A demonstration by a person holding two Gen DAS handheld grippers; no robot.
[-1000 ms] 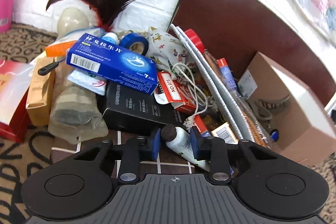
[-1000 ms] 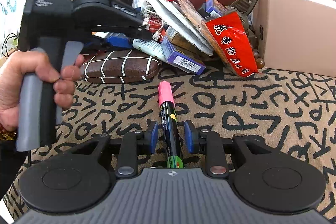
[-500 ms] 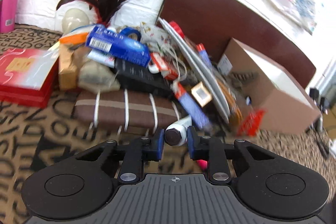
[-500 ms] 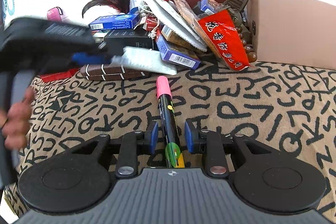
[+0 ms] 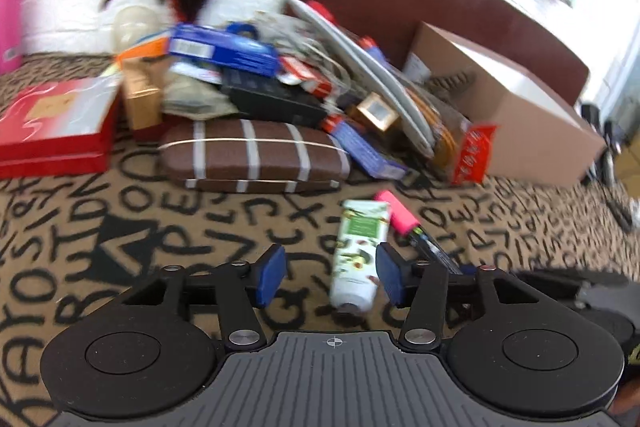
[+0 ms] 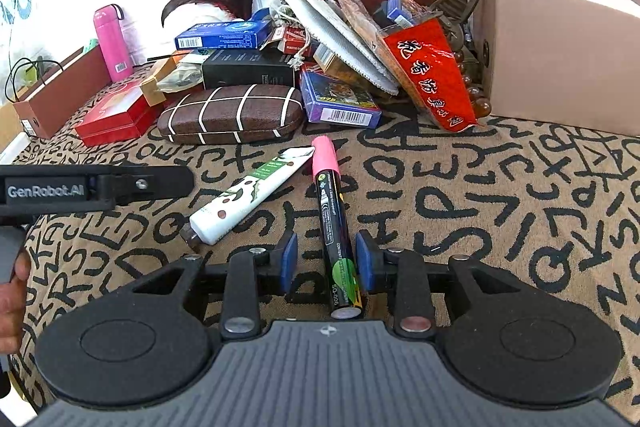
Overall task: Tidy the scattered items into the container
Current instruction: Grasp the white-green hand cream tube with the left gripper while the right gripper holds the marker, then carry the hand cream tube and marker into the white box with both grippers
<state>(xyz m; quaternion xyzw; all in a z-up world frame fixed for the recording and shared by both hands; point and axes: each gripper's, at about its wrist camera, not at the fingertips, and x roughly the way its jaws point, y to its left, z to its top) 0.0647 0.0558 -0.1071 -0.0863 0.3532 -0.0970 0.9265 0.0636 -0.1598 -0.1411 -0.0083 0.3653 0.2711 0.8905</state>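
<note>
**Tube Set Down Beside Marker, Container Waiting**

Seen on a letter-patterned cloth point(image 6: 500, 195): a white tube point(image 6: 248, 193) lying flat, just beside a pink-capped marker point(image 6: 332, 211). Left gripper point(image 5: 330, 273) opening, blue pads well apart, the tube between them but lying nearer the right-hand pad, whether touching it cannot be told from these views; judged released rather than held. Right gripper point(image 6: 326, 261) opening too, pads either side of the marker's barrel with a sliver of gap showing on each, so not clamped.

Tube's long axis running diagonally in the right wrist view, dark cap toward the near left, flat crimped end toward the pile and nearly meeting the marker's pink cap. Marker pointing almost straight away from the right gripper, cap toward the pile, butt end under the camera.

Probable reason for the pairing: both slim items gathered near each other, clear of the heap, for easy straight-on grasps. Cardboard box point(image 6: 560, 39) (apparently the container) standing well apart at the far right, behind a red packet point(image 6: 432, 71) and a brown striped case point(image 6: 230, 113).
</note>
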